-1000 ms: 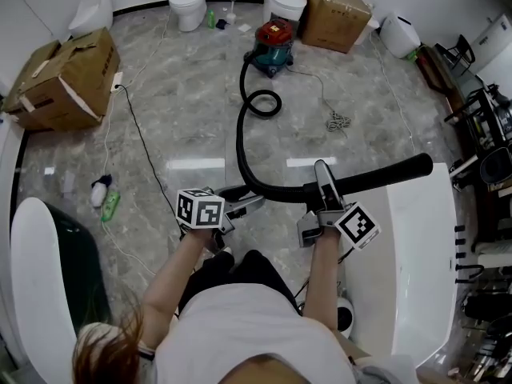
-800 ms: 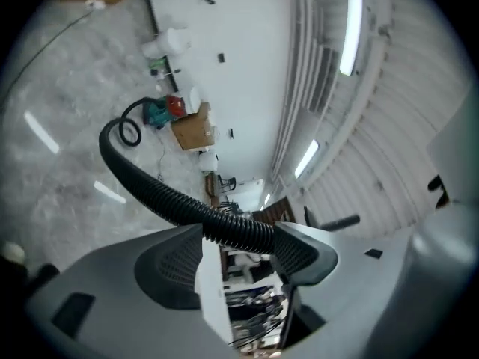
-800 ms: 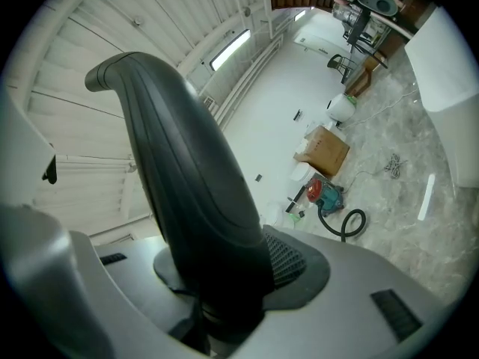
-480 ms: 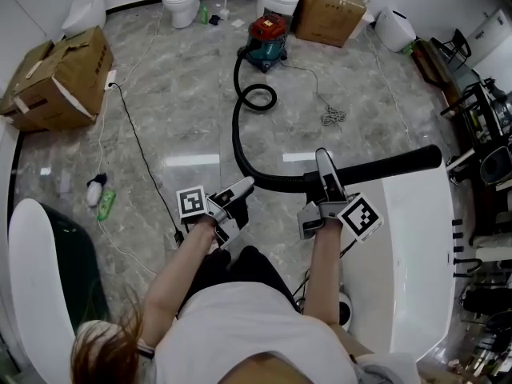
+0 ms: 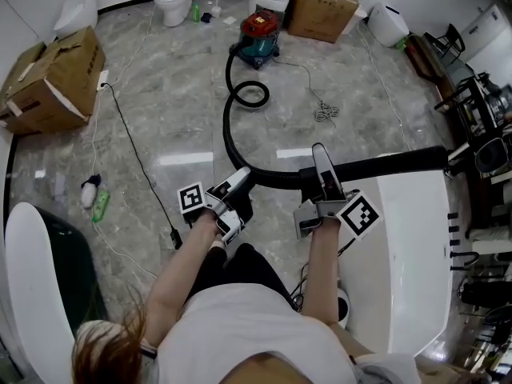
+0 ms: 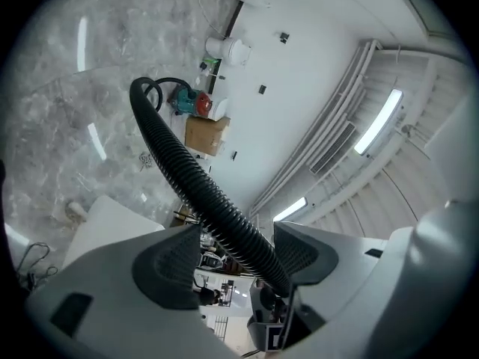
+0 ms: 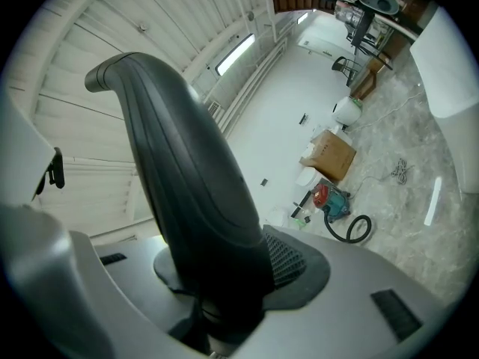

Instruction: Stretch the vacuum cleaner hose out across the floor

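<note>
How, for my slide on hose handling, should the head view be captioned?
Right gripper clamps the wand; open left gripper straddles the hose trailing to the vacuum.

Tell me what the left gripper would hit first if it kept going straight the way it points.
The black ribbed hose: it crosses between the left gripper's open jaws, so it would likely meet that almost at once, though depth is unclear.

text: none legible | brands, numbers: none legible | left marker cube (image 5: 192,199), right marker cube (image 5: 359,214): square patterns only
</note>
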Motion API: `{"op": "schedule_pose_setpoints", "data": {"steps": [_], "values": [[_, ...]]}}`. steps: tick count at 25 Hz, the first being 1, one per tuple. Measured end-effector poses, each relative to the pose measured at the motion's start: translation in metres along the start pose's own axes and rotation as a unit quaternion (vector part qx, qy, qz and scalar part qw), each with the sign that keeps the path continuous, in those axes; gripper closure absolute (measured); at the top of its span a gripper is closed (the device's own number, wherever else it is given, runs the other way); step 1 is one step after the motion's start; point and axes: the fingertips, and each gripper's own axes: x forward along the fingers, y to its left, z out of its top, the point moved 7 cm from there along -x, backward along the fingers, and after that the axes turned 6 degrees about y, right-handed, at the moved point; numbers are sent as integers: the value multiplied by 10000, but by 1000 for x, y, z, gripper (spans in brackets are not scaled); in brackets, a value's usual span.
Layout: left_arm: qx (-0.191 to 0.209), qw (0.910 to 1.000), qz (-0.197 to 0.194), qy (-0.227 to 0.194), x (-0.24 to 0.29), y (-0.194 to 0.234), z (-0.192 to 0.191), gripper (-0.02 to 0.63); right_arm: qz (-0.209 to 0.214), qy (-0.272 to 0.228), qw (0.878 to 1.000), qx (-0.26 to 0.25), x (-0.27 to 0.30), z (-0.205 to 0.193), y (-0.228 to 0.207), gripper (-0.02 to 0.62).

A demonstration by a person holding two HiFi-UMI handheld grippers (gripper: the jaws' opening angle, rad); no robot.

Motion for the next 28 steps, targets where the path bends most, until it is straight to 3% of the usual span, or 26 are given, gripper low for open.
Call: {"op": "schedule_pose_setpoints", "data": {"steps": [6,13,28], "values": [[-324,9993,-187,-24,5,9,-1,290,10,-111,9999,123,-1,0,1,411],[-734,9954,-476,-382,17,16,3,290,24,-188,9996,194,-12,-4,0,411],[-722,9916,-871,-632,28,3,5,348,184,-450,9975,511,-27,-2,-4,411]]}}
